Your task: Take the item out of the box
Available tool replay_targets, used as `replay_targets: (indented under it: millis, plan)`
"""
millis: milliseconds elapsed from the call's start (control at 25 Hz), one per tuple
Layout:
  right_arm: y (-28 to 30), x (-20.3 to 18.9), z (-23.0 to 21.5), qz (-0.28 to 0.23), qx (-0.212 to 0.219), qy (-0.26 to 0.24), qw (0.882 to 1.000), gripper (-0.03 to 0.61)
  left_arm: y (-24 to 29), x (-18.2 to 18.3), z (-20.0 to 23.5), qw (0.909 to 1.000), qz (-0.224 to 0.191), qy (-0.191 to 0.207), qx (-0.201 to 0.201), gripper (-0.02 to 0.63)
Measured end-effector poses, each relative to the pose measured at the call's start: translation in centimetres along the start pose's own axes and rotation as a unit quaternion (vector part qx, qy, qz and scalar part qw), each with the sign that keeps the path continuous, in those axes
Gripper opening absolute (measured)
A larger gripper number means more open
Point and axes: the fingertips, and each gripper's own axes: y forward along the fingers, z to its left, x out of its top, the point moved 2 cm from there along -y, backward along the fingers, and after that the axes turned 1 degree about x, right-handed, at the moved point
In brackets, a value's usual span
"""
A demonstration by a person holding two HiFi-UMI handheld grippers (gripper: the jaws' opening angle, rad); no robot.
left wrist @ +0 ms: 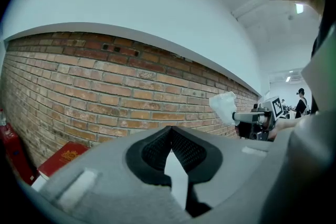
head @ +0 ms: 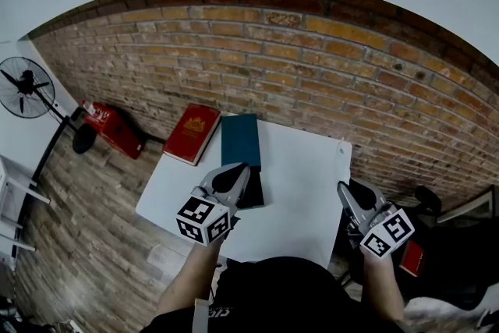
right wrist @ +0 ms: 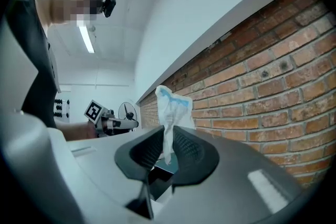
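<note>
right gripper pinched shut on thin packet, up off the table, well apart from box. left gripper closed, empty, near box. best to hold pinch firm, then set packet on bare table.

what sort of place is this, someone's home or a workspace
Probably a workroom or lab, not a home: bare brick wall, small white table on plank floor, standing fan.

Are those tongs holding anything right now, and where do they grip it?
The right gripper pinches a white plastic packet by its lower end; the left gripper holds nothing.
</note>
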Motion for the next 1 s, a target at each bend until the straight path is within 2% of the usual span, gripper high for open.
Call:
replay_targets:
  millis: [320, 1000]
  plan:
    - [0.2, -1.9, 0.4, 0.032, -0.009, -0.016, 0.999, 0.046, -0.2, -0.7, -0.3, 1.0000, 0.005, -0.005, -0.001, 0.006]
    - [0.2, -2.4, 0.8, 0.041, -0.006, -0.003, 0.999, 0.044, -0.8, -1.1, -0.3, 0.9999, 0.010, -0.008, 0.002, 0.006]
